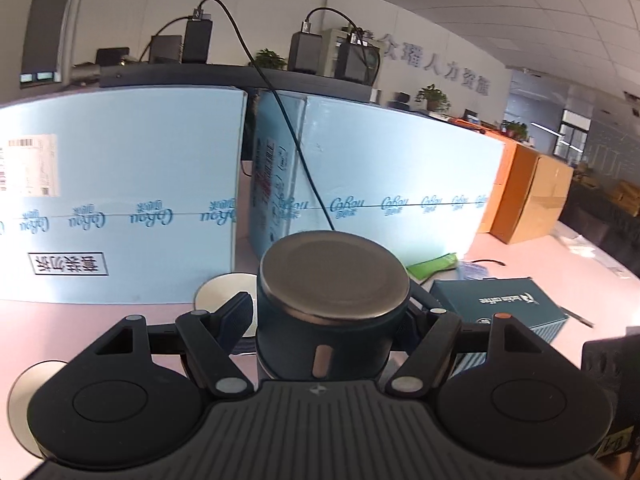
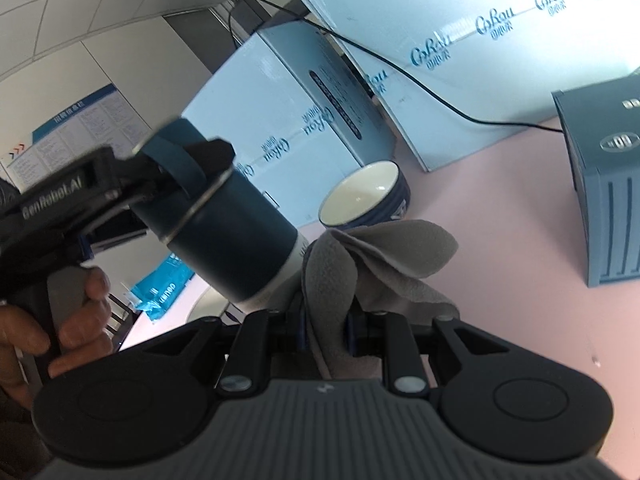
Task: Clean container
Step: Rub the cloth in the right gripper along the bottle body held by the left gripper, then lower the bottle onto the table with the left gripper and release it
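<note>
Gripping a dark blue insulated cup [image 1: 328,320] by its body, the left gripper [image 1: 326,316] is closing its jaws on both sides of it, and the steel bottom of the cup is facing the left wrist camera. In the right wrist view this cup [image 2: 232,232] is lying tilted in the air, above the table, with a person's hand [image 2: 68,320] holding the gripper handle. The right gripper [image 2: 326,320] is pinching a grey cloth [image 2: 360,256] with nearly closed jaws, and the cloth is hanging just beside the lower end of the cup; whether they touch, I cannot tell.

A striped bowl [image 2: 366,196] is standing further away on the pink table [image 2: 500,240], near the cloth, with open table to its right. A dark teal box [image 2: 604,184] is closing the right side. Behind, light blue cartons [image 1: 132,196] are forming a wall along the table edge, and a black cable [image 1: 304,160] is running down between them. Beyond them an office room is showing, with brown cartons [image 1: 528,196].
</note>
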Available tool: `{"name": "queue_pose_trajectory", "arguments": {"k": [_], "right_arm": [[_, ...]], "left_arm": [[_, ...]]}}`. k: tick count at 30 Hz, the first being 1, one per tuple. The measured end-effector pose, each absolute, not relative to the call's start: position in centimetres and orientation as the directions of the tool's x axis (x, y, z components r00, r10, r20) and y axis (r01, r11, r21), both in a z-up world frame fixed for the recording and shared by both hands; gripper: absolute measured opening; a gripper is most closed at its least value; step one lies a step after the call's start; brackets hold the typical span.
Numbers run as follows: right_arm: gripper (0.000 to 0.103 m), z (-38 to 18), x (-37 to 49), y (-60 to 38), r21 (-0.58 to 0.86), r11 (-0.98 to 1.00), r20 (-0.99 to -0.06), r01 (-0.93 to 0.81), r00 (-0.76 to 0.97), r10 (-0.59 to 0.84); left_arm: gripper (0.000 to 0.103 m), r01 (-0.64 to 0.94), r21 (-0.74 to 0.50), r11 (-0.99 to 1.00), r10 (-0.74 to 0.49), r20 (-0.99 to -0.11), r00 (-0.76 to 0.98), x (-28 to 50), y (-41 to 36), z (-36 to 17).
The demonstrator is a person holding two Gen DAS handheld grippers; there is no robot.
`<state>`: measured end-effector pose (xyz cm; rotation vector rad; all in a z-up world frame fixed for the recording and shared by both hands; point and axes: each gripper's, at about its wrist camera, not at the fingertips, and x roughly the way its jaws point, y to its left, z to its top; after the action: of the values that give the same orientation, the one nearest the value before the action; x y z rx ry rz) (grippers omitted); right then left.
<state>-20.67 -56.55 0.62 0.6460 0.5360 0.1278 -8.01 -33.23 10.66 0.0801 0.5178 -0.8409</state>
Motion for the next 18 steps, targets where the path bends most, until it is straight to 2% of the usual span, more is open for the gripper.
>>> {"name": "queue_pose_trajectory", "arguments": {"k": [5,7,10,18], "right_arm": [[0.023,1.0,-20.4,-57.0,0.604,0.796,-0.423,0.036,0.861,0.282],[0.023,1.0,-20.3,-57.3,0.609,0.792,-0.419,0.036,0.863,0.283],[0.023,1.3,-20.0,-57.4,0.605,0.796,-0.414,0.025,0.864,0.287],[0.023,1.8,-19.7,-57.6,0.607,0.795,-0.397,0.014,0.871,0.288]], "left_arm": [[0.07,0.719,-0.091,0.689,-0.667,-0.468,0.58,-8.6,-32.8,11.0],[0.082,0.703,-0.053,0.709,-0.639,-0.47,0.609,-8.8,-32.9,11.2],[0.091,0.702,-0.017,0.712,-0.627,-0.468,0.623,-8.9,-32.9,11.2],[0.094,0.679,0.013,0.734,-0.591,-0.48,0.649,-8.9,-33.6,11.5]]}}
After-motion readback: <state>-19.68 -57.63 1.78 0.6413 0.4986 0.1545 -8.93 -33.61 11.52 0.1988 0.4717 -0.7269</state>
